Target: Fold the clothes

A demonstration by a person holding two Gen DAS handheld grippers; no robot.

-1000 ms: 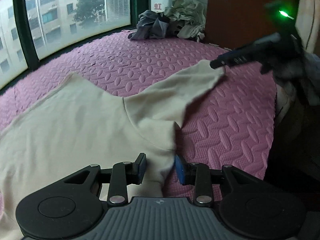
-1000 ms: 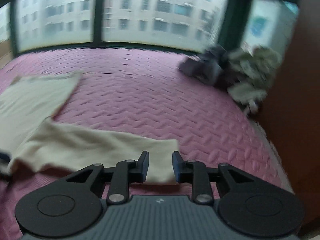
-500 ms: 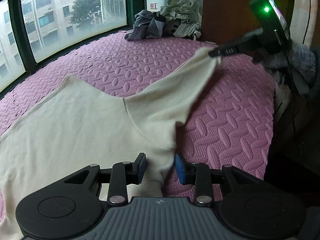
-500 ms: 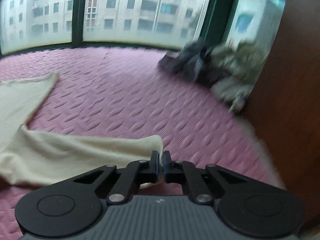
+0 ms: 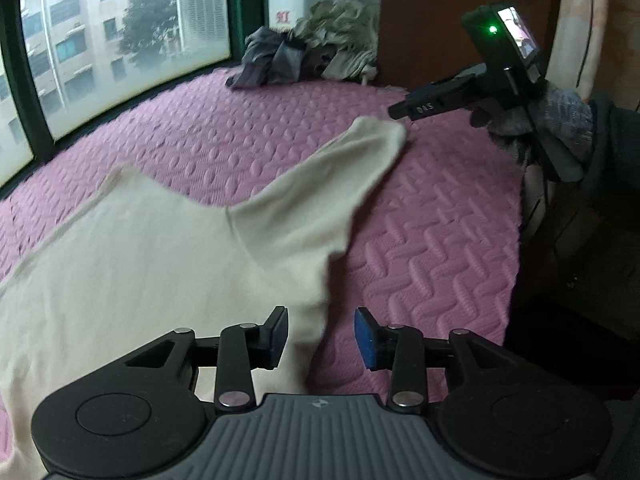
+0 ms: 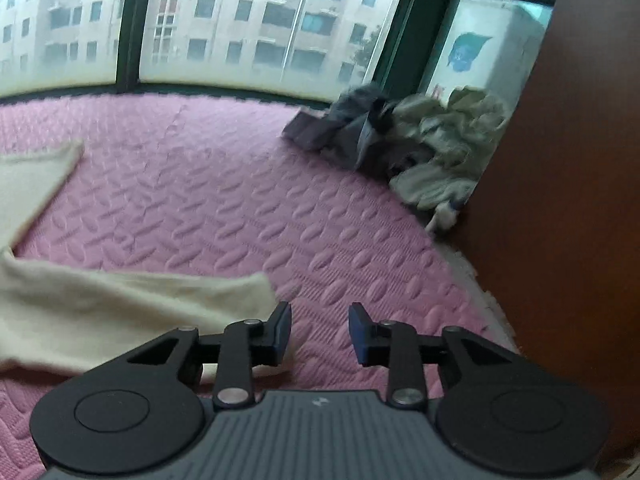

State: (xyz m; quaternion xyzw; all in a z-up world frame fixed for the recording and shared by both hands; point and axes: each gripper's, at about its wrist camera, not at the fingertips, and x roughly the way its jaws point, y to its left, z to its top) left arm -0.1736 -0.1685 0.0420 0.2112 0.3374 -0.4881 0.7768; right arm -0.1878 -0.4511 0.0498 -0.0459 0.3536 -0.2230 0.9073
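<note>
A cream long-sleeved shirt (image 5: 160, 264) lies spread on the pink mat (image 5: 420, 260). Its sleeve (image 5: 340, 176) stretches out to the far right. My left gripper (image 5: 320, 338) hovers over the shirt's side edge below the armpit; its jaws are opening, with the cloth's edge loose between them. My right gripper (image 5: 397, 111), held by a gloved hand, sits just past the cuff. In the right wrist view the right gripper (image 6: 319, 330) is opening with only mat between its jaws. There the sleeve (image 6: 140, 304) lies just left of the left finger.
A heap of grey and pale clothes (image 5: 312, 56) sits at the far corner by the windows, also seen as the heap (image 6: 400, 148). A brown wooden cabinet (image 6: 560, 200) stands along the mat's right edge. Bare pink mat (image 6: 240, 200) lies between sleeve and heap.
Half a second ago the right gripper was shut on the cuff and held it raised. Now it has let go, and the sleeve has dropped. The left jaws stand slightly wider.
</note>
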